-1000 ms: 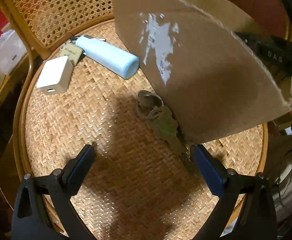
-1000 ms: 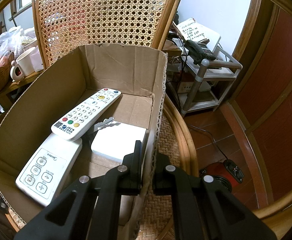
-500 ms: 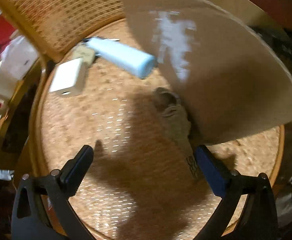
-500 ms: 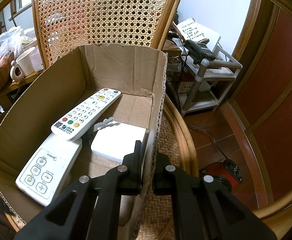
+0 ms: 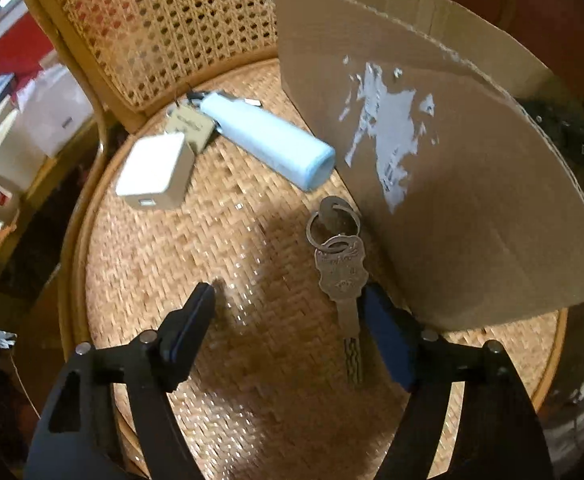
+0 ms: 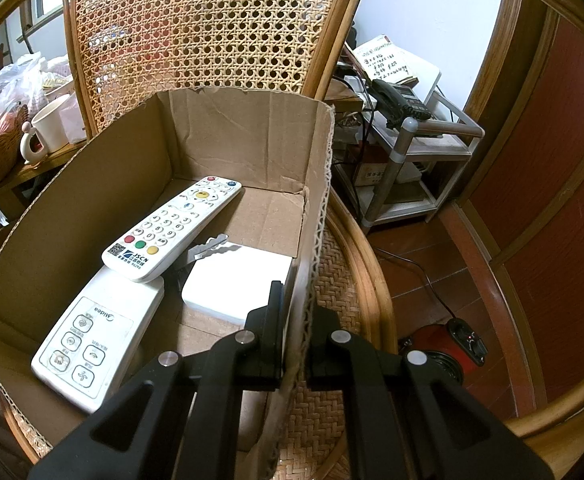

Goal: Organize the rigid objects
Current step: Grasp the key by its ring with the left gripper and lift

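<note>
Left gripper closing in on the key while the right gripper steadies the cardboard box.

The right gripper (image 6: 294, 330) has its fingers clamped shut on the cardboard box's (image 6: 91, 200) near side wall, one finger inside and one outside, apparently to keep the light box from sliding on the woven chair seat (image 5: 171, 280) while things are dropped in; a numbered TV remote (image 6: 171, 228), an air-conditioner remote (image 6: 95, 332) and a white box-shaped device (image 6: 235, 284) already lie inside, ahead of those fingers. The left gripper (image 5: 287, 320) points down over the brass key on its ring (image 5: 340, 276), its fingers closing but not yet touching it: the key lies between them, just beside the right-hand finger and close against the box's outer wall. Beyond the fingertips wait a pale blue cylinder (image 5: 267, 140), a white charger (image 5: 155, 172) and a small tan tag (image 5: 191, 126).
</note>
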A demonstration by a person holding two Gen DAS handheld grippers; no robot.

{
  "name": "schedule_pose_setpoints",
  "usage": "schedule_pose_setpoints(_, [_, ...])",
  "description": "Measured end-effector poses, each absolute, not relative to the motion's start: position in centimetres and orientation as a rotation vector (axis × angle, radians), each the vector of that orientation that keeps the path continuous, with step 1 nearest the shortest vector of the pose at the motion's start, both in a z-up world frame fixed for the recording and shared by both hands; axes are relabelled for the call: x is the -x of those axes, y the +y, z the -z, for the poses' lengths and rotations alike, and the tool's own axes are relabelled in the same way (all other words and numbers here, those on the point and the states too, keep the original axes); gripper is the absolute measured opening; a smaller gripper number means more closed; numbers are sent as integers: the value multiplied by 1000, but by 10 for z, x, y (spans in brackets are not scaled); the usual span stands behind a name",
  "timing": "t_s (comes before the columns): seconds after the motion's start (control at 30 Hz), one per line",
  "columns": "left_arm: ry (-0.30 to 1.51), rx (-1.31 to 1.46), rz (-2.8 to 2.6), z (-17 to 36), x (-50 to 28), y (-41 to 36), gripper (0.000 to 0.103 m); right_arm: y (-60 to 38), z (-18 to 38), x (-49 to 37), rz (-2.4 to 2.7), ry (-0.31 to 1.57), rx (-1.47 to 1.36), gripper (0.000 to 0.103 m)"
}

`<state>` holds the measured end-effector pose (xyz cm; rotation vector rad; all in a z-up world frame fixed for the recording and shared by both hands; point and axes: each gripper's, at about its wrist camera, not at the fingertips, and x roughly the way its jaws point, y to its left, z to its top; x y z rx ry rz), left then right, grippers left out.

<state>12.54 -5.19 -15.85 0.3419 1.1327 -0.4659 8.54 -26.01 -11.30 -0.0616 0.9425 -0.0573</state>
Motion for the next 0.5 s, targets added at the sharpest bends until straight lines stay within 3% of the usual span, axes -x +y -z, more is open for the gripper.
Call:
schedule_pose_setpoints(0.03, [1117, -336, 470, 158, -125, -53, 72, -260, 113, -86, 57, 943, 61, 9])
schedule_pose_setpoints(0.2, [1099, -296, 529, 154, -119, -62, 41, -262, 114, -85, 57, 944, 56, 9])
schedule_pose_setpoints(0.27, [1097, -258, 492, 155, -127, -62, 21, -262, 114, -85, 57, 946, 55, 9])
schedule_pose_setpoints(0.33, [1115, -203, 467, 154, -134, -54, 9, -261, 114, -85, 58, 945, 58, 9])
schedule_pose_setpoints(0.5, [1165, -82, 471, 153, -144, -42, 7, -261, 114, -85, 57, 945, 58, 9])
